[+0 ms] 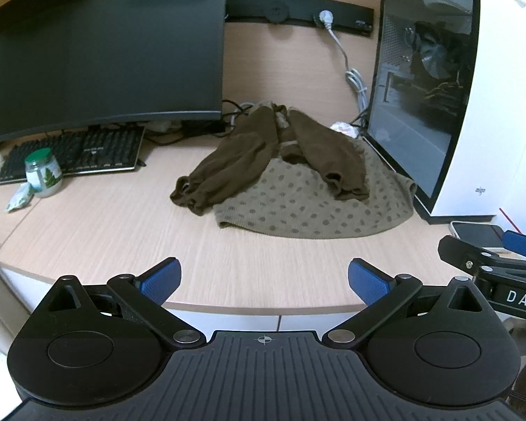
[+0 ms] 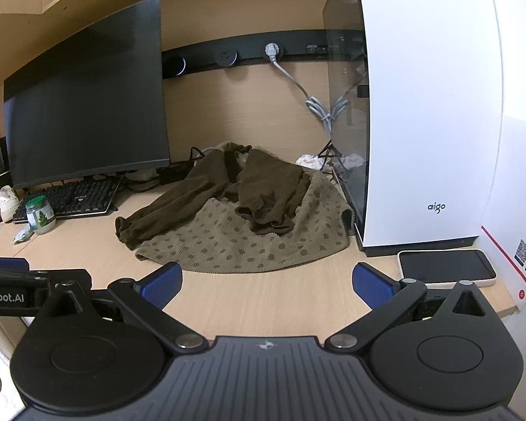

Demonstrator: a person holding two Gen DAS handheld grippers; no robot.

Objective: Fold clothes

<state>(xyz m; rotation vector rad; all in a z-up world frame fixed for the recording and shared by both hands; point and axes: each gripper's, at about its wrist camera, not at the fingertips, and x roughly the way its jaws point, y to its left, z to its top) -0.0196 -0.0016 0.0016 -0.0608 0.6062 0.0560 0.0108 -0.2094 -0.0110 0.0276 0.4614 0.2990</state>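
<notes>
On the pale wood worktop (image 1: 98, 224), a brown knitted garment (image 1: 308, 203) lies in a loose heap between a dark monitor (image 1: 108, 52) on the left and a white computer case (image 1: 473, 105) on the right. Its body is light brown with darker dots and spreads toward the near edge; two dark brown sleeves (image 2: 263, 189) lie bunched across the top of it, one trailing off to the left onto the bare wood.

The left claw (image 1: 264, 280) hovers over the near edge of the worktop, its blue pads spread wide with nothing between them. The garment sits farther in, directly ahead of it and a little to the right, well apart from the fingertips.

The right claw (image 2: 267, 284) hangs in the same way, wide and empty, with the near hem of the garment just beyond its pads and slightly to the left. In the left wrist view it shows at the right edge.

A phone (image 2: 445, 268) lies to the right beside the case. A keyboard (image 1: 73, 154) and a green-lidded jar (image 1: 44, 173) sit at the far left under the monitor.
</notes>
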